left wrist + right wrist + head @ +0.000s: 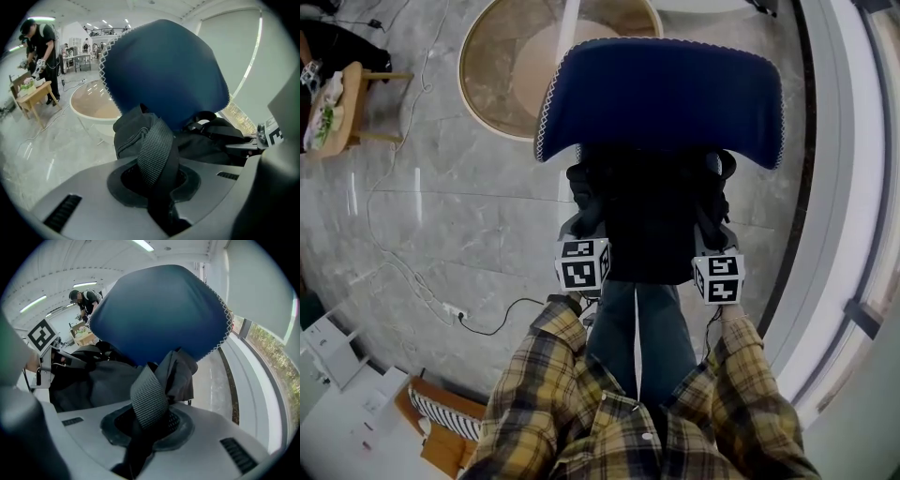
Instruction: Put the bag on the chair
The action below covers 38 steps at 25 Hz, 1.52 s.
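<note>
Two straps carry the black bag (652, 225), which sits just in front of the blue backrest of the chair (661, 94), hiding the seat below. The left gripper (159, 187) has its jaws set narrow and pinches the left strap (157, 150). The right gripper (145, 427), just as narrow, pinches the right strap (147, 399).

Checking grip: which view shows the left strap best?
Left gripper view: the left strap lies close, centred, between the left tool's jaws. Head view loses it against the bag; right gripper view shows the right strap instead.
</note>
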Each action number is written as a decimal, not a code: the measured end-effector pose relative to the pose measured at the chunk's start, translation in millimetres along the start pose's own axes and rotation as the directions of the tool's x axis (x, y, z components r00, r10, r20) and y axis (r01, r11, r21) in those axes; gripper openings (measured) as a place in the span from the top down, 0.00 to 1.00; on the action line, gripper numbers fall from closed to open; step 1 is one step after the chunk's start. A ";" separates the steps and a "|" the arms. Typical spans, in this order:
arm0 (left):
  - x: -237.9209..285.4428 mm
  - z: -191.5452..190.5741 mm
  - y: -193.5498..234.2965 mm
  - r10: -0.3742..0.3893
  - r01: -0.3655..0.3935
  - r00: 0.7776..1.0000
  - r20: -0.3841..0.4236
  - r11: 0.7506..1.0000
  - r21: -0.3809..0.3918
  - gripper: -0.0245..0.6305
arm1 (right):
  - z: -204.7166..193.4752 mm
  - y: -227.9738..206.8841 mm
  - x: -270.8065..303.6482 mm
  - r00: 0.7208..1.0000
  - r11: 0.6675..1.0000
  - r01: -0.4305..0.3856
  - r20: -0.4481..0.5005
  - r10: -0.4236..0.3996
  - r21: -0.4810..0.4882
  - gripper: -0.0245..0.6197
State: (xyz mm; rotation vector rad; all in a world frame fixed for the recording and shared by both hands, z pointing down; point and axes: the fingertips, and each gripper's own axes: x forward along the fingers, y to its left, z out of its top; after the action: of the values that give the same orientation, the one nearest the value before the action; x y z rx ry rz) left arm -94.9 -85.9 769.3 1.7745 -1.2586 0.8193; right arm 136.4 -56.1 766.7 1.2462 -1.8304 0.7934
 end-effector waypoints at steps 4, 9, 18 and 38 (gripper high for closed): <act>7.2 -7.5 2.7 0.004 -0.005 1.000 -0.010 1.000 -0.010 0.85 | -10.9 -1.2 9.1 1.000 1.000 0.020 -0.012 -0.020 0.012 0.86; 11.8 -15.8 3.6 0.010 -0.010 1.000 -0.021 1.000 -0.003 0.83 | -23.1 -3.1 16.4 1.000 0.998 0.012 -0.020 -0.011 0.059 0.84; 14.9 -17.9 6.1 0.011 -0.012 0.999 -0.031 1.000 -0.014 0.82 | -26.2 -6.4 20.3 1.000 0.983 -0.001 -0.009 0.002 0.182 0.84; 6.0 -9.6 13.5 -0.014 0.013 0.999 -0.049 1.000 -0.013 0.69 | -24.1 -5.1 10.5 0.999 0.971 -0.024 -0.028 0.031 0.236 0.65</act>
State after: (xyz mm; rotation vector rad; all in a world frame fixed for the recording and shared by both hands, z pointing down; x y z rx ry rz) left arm -106.6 -82.6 782.1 1.7413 -1.2160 0.8403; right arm 144.8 -42.7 788.4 1.3496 -1.7693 1.0659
